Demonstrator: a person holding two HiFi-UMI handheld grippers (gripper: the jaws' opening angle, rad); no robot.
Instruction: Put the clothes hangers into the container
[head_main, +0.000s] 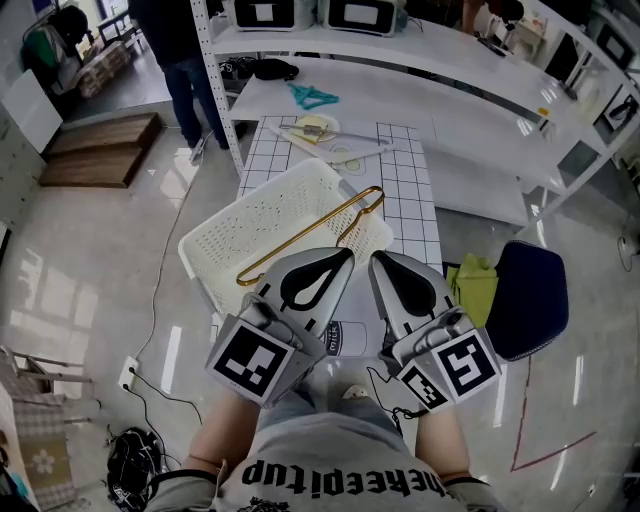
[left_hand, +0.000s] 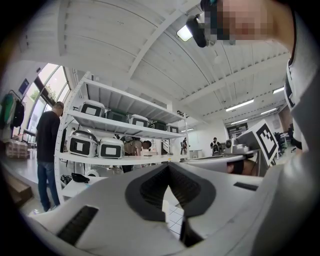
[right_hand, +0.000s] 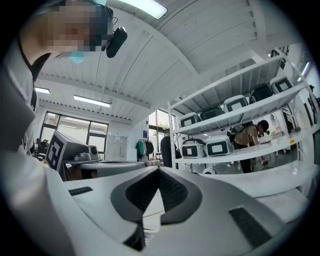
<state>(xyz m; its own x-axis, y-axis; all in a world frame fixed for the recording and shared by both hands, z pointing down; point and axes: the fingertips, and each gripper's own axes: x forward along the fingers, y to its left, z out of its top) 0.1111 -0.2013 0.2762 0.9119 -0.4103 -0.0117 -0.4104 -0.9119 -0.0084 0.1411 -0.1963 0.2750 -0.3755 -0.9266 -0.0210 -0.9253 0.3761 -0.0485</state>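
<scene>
Two claws, both clenched and both empty. The left claw (head_main: 338, 260) and right claw (head_main: 382, 260) are held side by side close to the person's body, pointing out level, well short of anything on the table (head_main: 405, 170). In the left gripper view the left claw's (left_hand: 169, 170) jaws meet tip to tip with nothing between them, and it's the same for the right claw (right_hand: 159, 172) in the right gripper view.

The container (head_main: 262, 215), a white perforated basket, sits on the near end of the grid-patterned table, just beyond the claws. One gold hanger (head_main: 310, 232) lies slantwise across it, hook end up by the far right corner. Can't tell if the hook rests on the rim or just inside.

Farther up the table there's a white hanger (head_main: 340, 141), well apart from the basket. Beyond that, a teal hanger (head_main: 312, 96) lies on the white shelf surface.
</scene>
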